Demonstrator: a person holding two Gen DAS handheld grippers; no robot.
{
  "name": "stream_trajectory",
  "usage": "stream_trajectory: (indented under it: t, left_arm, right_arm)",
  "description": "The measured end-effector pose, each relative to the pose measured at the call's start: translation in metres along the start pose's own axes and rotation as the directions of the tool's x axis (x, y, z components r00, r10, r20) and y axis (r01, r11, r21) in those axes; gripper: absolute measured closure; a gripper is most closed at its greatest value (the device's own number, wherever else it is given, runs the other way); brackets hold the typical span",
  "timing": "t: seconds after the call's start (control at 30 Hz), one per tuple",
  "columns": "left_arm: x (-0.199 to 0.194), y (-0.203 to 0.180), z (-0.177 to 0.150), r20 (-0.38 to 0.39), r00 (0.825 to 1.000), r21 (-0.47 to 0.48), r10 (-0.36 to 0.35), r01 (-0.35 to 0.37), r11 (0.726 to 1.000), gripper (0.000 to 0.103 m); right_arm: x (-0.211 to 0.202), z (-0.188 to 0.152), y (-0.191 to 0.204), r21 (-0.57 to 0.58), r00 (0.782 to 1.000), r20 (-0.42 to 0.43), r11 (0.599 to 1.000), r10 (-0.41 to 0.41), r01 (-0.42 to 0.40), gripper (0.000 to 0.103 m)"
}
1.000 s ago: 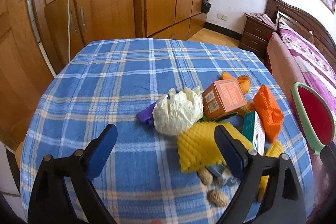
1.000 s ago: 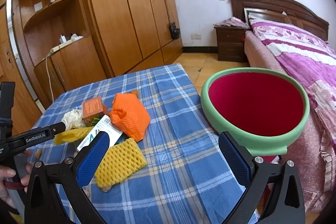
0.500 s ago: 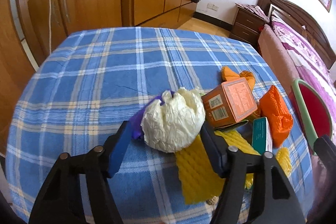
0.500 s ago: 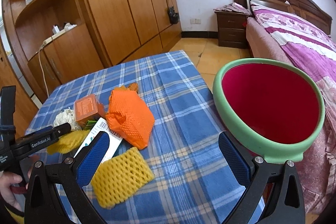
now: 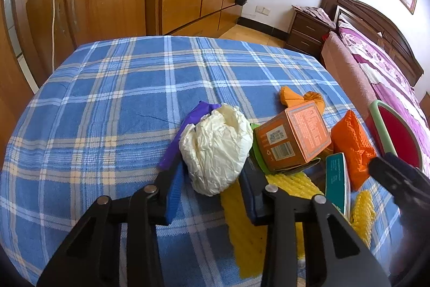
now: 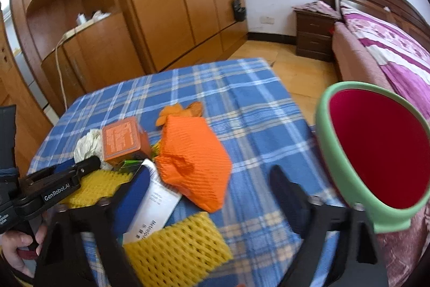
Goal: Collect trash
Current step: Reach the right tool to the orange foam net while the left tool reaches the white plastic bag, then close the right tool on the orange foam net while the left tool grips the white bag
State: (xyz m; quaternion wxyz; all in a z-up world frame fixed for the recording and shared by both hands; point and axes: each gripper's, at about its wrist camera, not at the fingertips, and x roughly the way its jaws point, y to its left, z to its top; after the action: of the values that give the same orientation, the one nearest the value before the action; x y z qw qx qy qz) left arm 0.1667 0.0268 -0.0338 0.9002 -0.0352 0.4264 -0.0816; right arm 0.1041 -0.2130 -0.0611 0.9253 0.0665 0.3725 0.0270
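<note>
A crumpled white paper ball (image 5: 215, 149) lies on the blue plaid table (image 5: 107, 112), over a purple wrapper (image 5: 199, 112). My left gripper (image 5: 211, 176) has its jaws closing on the ball, and both pads touch its sides. In the right wrist view an orange foam net (image 6: 193, 166) lies between the fingers of my right gripper (image 6: 209, 190). Its jaws are closing but stand clear of the net, with a white box (image 6: 158, 203) against the left finger. The green bin (image 6: 330, 152) with a red inside stands at the table's right edge.
An orange carton (image 5: 293, 139), a teal-sided box (image 5: 336, 179), yellow foam nets (image 5: 247, 219) and orange peel (image 5: 293, 96) crowd the near right of the table. A person's hand (image 6: 16, 246) holds the left gripper. Wardrobes stand behind, a bed to the right.
The left gripper has moved forward over the paper ball and its jaws have narrowed onto it. The right gripper has swung left from the bin toward the orange net, its jaws narrowing.
</note>
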Motion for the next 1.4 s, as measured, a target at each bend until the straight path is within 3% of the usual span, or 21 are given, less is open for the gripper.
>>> stream_trajectory:
  t: [0.33,0.47,0.97,1.13,1.2,1.27,1.33,1.4]
  left_arm:
    - [-0.004,-0.001,0.001,0.009,1.0,-0.007,0.008,-0.008,1.0,0.071]
    - [-0.015,-0.002,0.002,0.026,1.0,-0.019,0.006,-0.006,1.0,0.072]
    - [-0.075,-0.031,0.004,0.137,0.99,0.0,-0.03,0.03,1.0,0.072]
    - [-0.088,-0.043,0.003,0.166,0.986,0.015,-0.028,0.026,1.0,0.072]
    - [-0.089,-0.043,0.002,0.168,0.986,0.011,-0.021,0.019,1.0,0.072]
    - [-0.088,-0.041,0.002,0.167,0.986,0.0,-0.014,0.014,1.0,0.072]
    - [-0.086,-0.038,0.001,0.163,0.987,-0.013,-0.004,0.006,1.0,0.072]
    - [-0.084,-0.034,0.0,0.16,0.987,-0.026,0.01,-0.006,1.0,0.072]
  right_arm:
    - [0.017,-0.002,0.007,-0.04,0.998,-0.06,0.999,0.033,-0.035,0.088]
    - [0.008,-0.001,0.002,-0.026,0.998,-0.029,0.998,0.048,-0.049,0.096]
    - [-0.054,-0.002,-0.02,0.04,0.989,0.122,0.995,0.084,-0.09,0.099]
    - [-0.062,-0.001,-0.024,0.048,0.988,0.133,0.995,0.081,-0.088,0.098]
    - [-0.059,-0.001,-0.025,0.053,0.989,0.12,0.994,0.084,-0.091,0.093]
    - [-0.056,-0.001,-0.025,0.06,0.989,0.108,0.993,0.098,-0.105,0.071]
    - [-0.053,-0.002,-0.026,0.064,0.989,0.106,0.991,0.107,-0.115,0.063]
    - [-0.05,-0.002,-0.024,0.055,0.989,0.097,0.992,0.109,-0.114,0.062]
